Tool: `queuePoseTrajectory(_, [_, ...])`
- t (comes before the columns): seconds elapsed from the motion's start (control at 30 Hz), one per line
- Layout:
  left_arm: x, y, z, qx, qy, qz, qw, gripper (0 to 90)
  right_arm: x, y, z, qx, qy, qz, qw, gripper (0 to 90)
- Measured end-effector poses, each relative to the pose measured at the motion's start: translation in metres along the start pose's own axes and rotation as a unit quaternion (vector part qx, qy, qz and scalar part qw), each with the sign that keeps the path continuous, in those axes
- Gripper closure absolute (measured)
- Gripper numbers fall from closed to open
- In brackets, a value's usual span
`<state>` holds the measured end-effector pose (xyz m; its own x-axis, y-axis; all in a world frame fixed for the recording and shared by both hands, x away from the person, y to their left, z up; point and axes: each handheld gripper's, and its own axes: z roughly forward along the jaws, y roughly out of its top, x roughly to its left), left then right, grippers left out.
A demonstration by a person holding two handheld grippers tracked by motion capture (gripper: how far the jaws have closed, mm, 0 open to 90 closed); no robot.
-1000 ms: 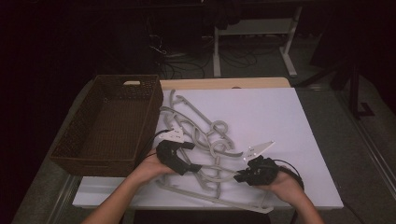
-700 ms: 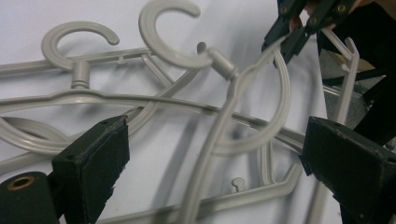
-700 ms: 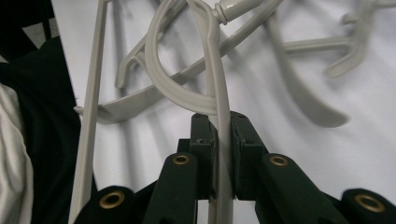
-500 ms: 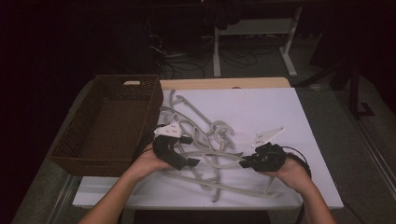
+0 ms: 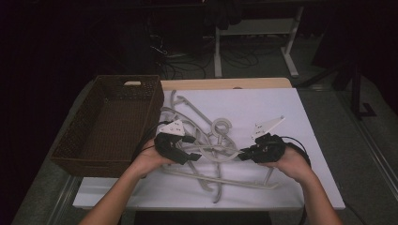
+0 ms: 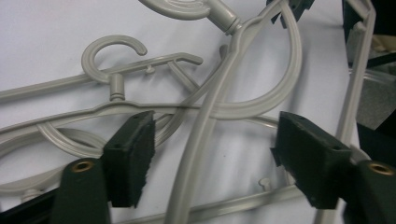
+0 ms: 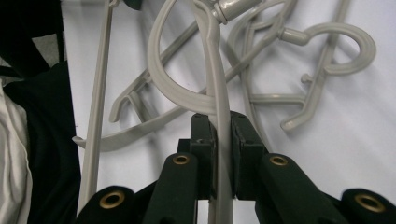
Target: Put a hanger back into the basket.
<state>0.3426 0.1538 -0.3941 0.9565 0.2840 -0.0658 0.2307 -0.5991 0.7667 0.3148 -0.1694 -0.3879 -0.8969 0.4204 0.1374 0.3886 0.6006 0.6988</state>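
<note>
Right gripper [image 7: 219, 135] clamped on grey hanger [image 7: 217, 84] | left gripper [image 6: 215, 154] apart around hanger, frame centre | wicker basket [image 5: 105, 154] at left empty, sorting apparently unstarted

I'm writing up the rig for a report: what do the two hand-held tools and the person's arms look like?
Both tools are black. The left tool and the right tool each carry a pale grey three-cornered plate on top and trail a thin black cable. Each has two black jaws faced with dark ribbed pads, with brass-coloured rivets at the pivots. The forearms are bare, with no sleeves in view.
</note>
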Motion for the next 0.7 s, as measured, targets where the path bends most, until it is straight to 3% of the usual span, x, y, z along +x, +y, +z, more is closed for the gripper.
queuePoseTrajectory(0.3, [-0.0009, 0.0004, -0.0006, 0.040, 0.007, 0.018, 0.9990, 56.6, -0.0026, 0.0089, 0.0010, 0.009, 0.012, -0.014, 0.9998, 80.7])
queuePoseTrajectory(0.7, [-0.0034, 0.0036, -0.0007, 0.041, 0.003, 0.035, 0.9985, 75.0, -0.0032, 0.0101, -0.0042, 0.009, 0.030, -0.022, 0.9993, 80.7])
